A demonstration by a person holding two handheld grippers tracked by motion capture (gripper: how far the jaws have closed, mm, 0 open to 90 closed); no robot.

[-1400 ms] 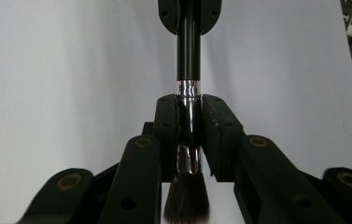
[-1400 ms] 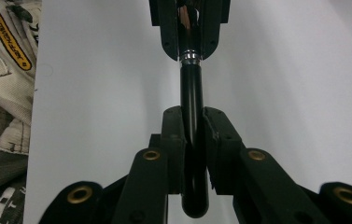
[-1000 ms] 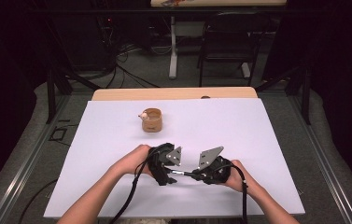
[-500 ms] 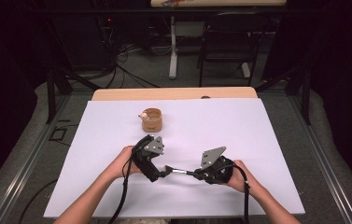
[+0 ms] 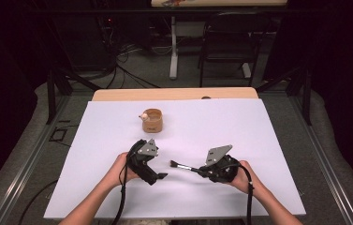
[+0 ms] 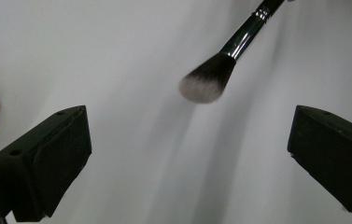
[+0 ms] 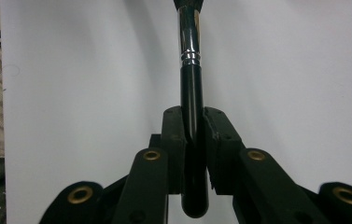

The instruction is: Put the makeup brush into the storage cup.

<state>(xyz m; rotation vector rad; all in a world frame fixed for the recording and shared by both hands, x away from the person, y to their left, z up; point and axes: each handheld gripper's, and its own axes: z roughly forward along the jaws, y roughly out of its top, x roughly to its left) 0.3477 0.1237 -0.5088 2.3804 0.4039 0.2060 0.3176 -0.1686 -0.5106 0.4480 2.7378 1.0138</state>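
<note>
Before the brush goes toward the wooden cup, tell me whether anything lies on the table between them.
Nothing visible does. The right gripper is shut on the brush handle, bristles pointing at the open left gripper. The wooden cup stands farther up the white table, with bare surface between it and the brush. The left gripper sits beside that path, not across it.

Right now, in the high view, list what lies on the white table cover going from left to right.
Left gripper → wooden cup → makeup brush → right gripper, shut on the brush handle.
</note>
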